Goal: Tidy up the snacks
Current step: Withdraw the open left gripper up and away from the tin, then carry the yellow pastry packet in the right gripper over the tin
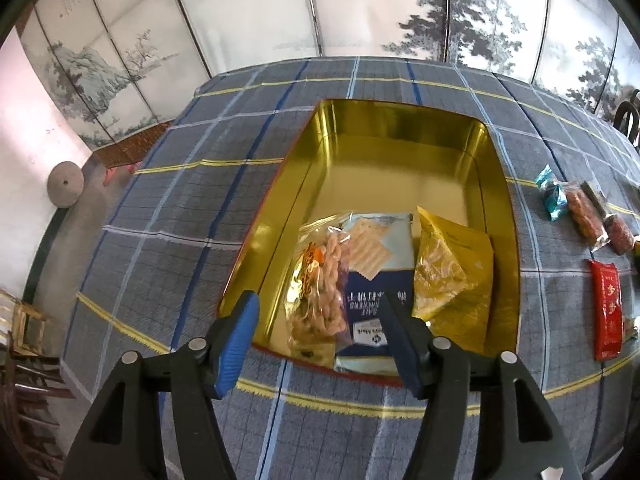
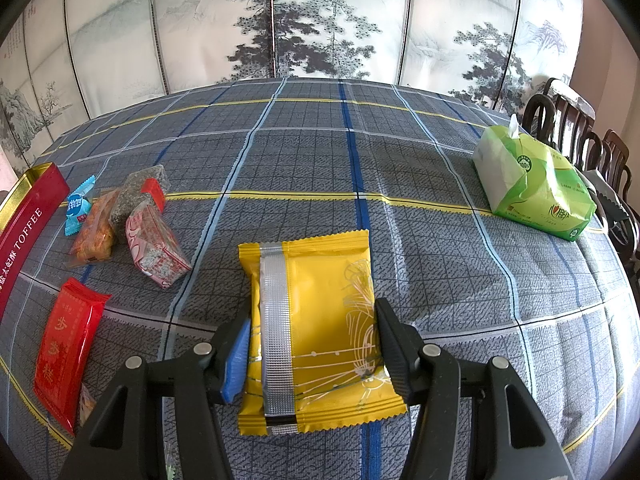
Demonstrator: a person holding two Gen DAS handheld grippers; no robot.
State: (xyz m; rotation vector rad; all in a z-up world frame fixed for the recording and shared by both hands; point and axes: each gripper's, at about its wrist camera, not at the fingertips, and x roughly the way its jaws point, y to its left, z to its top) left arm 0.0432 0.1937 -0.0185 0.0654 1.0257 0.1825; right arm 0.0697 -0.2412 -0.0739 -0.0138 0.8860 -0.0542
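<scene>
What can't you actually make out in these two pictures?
- Left wrist view: the blue cracker bag is partly hidden under the twist snacks and the gold pouch.
- Right wrist view: the red tin is cut off by the edge.
- The yellow packet shows only its seamed side.

This looks like a home dining room. A large table under a blue-grey plaid cloth [image 2: 320, 184] fills the middle, with dark carved wooden chairs [image 2: 576, 136] along its edge at about two o'clock and a pack of tissues [image 2: 532, 184] beside them. A folding screen painted with ink pines and mountains [image 2: 312, 20] stands behind at twelve o'clock, and small wooden stools [image 1: 24, 320] sit at nine o'clock.
</scene>
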